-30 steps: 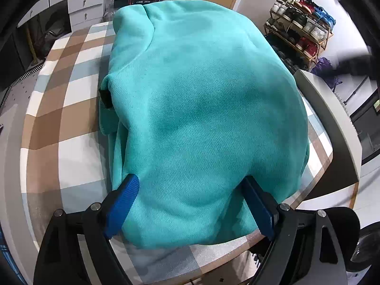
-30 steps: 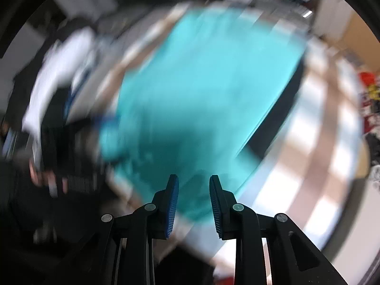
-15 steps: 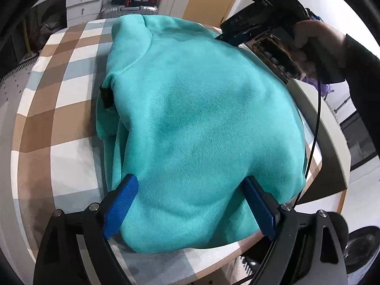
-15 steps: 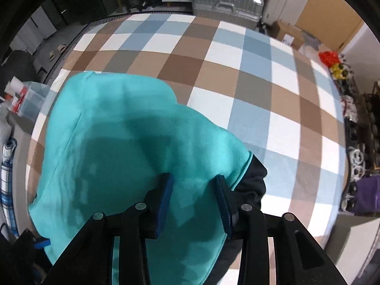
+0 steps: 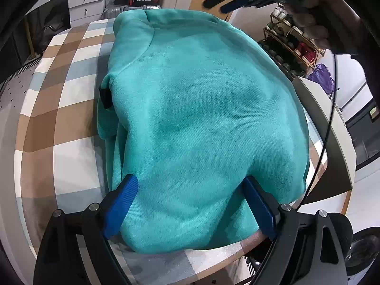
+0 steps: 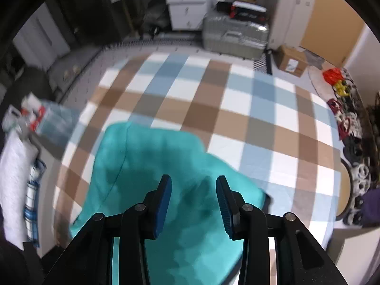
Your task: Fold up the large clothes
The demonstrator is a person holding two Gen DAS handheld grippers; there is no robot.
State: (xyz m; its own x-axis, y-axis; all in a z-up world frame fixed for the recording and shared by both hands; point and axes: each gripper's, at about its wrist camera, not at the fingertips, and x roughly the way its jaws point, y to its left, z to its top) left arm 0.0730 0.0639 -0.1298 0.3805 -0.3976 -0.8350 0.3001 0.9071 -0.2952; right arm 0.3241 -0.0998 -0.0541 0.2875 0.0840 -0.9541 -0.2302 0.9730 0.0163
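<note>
**Teal sweatshirt folded on the checked table, both grippers above it**

We take the teal sweatshirt (image 5: pixel 204 123) as our landmark. To its left we see the checked tablecloth (image 5: pixel 59 109) in brown, blue and white squares, bare out to the table's rounded edge. At the sweatshirt's left side a black tab (image 5: pixel 105 97) shows beside a ribbed cuff. The sweatshirt itself lies in a folded bundle that fills the near part of the table, its near hem close to the table's edge.

Our left gripper (image 5: pixel 190 204) stands over the near hem with its blue pads spread wide, one at each side of the cloth; we cannot tell whether they press on it. Above the sweatshirt's far right corner we see our right gripper (image 6: pixel 193 201), held in a hand (image 5: pixel 308 14). Its jaws are partly apart, with only the sweatshirt's surface seen below the gap and nothing pinched. To the sweatshirt's right stands a shoe rack (image 5: pixel 292 45).
</note>
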